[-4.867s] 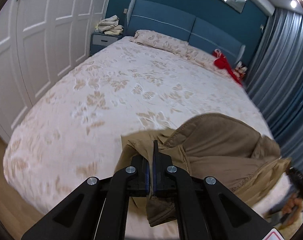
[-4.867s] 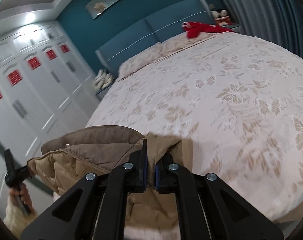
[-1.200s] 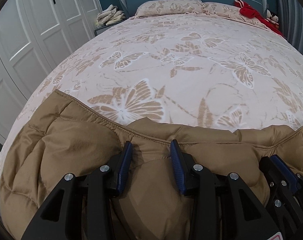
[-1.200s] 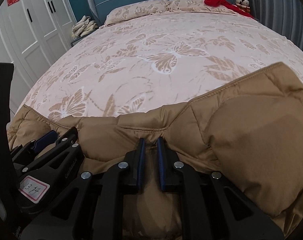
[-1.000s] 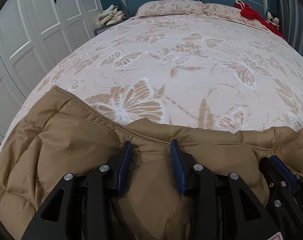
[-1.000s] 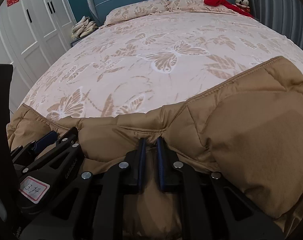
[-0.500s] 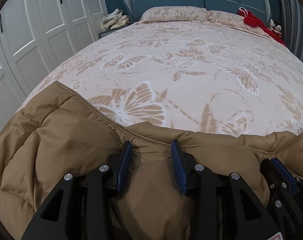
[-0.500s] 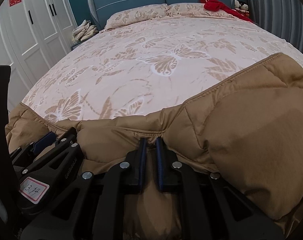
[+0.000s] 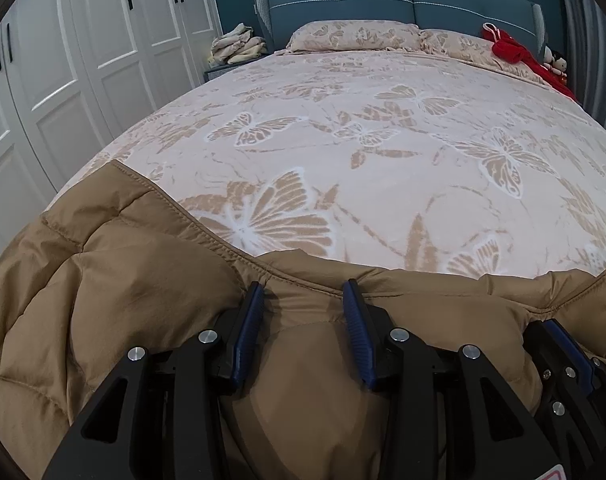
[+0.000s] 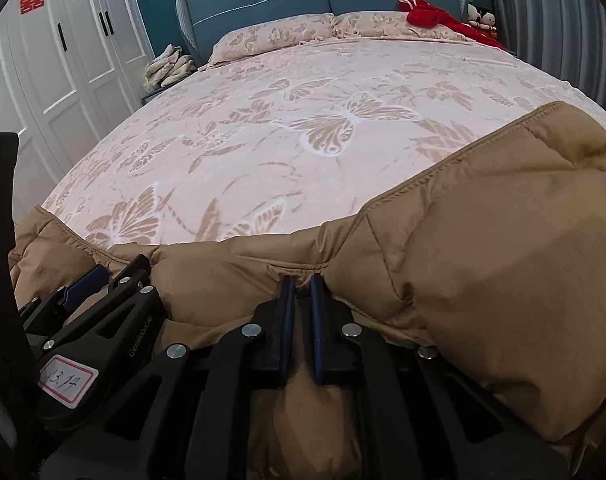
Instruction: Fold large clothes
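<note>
Right gripper (image 10: 301,280) pinches the jacket (image 10: 483,260) hem (left gripper (image 9: 305,292) spread)

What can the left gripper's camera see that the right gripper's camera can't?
Only the left wrist view shows the left gripper head-on, open, with the brown puffy jacket under its spread fingers.

Only the right wrist view shows the right gripper head-on, its fingers close together on a bunched fold of the jacket, plus the label reading 13.14 on the left gripper.

Both show the butterfly bedspread, the red garment by the pillows, the dolls, the folded stack on the nightstand and the white wardrobe.
</note>
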Tool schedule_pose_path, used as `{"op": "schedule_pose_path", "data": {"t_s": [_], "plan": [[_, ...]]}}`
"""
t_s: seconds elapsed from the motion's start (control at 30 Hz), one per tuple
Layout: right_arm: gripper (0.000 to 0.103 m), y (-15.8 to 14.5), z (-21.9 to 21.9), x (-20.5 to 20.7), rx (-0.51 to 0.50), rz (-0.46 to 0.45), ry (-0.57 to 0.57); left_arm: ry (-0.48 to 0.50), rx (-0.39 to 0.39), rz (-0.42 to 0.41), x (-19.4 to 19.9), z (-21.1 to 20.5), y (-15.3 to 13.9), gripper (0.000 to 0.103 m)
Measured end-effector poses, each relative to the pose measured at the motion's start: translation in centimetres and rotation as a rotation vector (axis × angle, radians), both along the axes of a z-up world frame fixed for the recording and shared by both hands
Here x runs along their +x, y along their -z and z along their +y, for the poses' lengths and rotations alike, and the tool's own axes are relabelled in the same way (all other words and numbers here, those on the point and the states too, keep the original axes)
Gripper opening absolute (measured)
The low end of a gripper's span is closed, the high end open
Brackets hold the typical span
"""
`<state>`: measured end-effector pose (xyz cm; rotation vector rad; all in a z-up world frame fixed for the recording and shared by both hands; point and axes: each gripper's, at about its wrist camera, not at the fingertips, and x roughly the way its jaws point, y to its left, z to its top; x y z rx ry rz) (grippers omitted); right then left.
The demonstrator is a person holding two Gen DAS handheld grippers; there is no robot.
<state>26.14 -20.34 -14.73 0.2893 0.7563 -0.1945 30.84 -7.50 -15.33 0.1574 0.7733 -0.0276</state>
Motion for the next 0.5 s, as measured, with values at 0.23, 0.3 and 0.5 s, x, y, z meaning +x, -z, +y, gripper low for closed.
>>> {"op": "schedule_pose_path", "data": {"t_s": [0.23,0.3,0.5], "plan": [[0.006,0.1,0.0,0.0,-0.003,-0.005,0.002,-0.001,-0.001,-0.003,0.0,0.0,0.0,0.040],[0.006,0.1,0.0,0.0,-0.002,-0.004,0.002,-0.001,0.000,-0.002,0.0,0.0,0.0,0.040],[0.006,-0.4,-0.3,0.4,0.032,0.022,-0.013,0.053,-0.079,0.078,0.2,1.1,-1.8,0.046]]}}
